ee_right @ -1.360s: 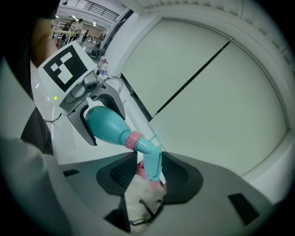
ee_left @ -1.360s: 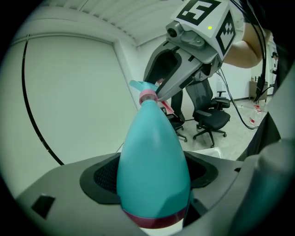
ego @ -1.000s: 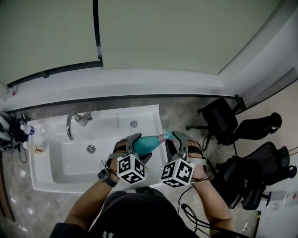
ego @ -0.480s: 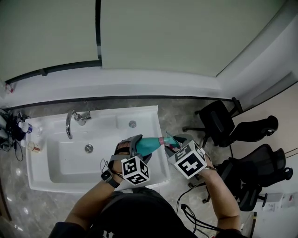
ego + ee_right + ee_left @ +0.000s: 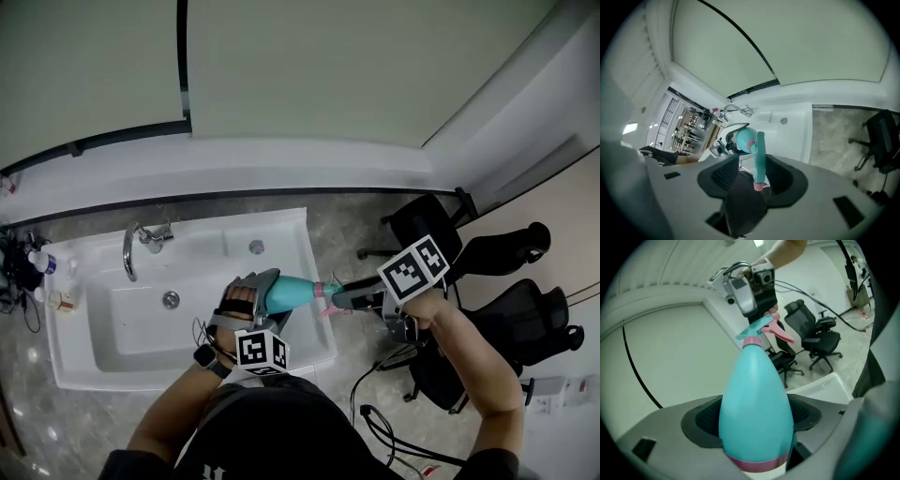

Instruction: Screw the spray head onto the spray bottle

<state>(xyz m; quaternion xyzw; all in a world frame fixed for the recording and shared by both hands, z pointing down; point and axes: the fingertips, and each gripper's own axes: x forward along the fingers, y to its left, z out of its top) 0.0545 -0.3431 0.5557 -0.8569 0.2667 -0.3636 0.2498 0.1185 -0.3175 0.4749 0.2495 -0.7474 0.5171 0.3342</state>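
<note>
A teal spray bottle with a pink base band lies level over the sink's right rim, and my left gripper is shut on its body. In the left gripper view the bottle fills the space between the jaws. The teal spray head with its pink trigger sits on the neck. My right gripper reaches in from the right, its marker cube raised. In the right gripper view the spray head lies between the wide jaws with a gap at the left pad, so the gripper is open.
A white sink with a chrome faucet lies to the left on a grey stone counter. Small bottles stand at the far left. Black office chairs crowd the floor to the right. A cable trails below.
My right gripper has swung from beside the left one out to the right and rolled over, raising its cube. The left gripper still holds the bottle and has shifted slightly left.
</note>
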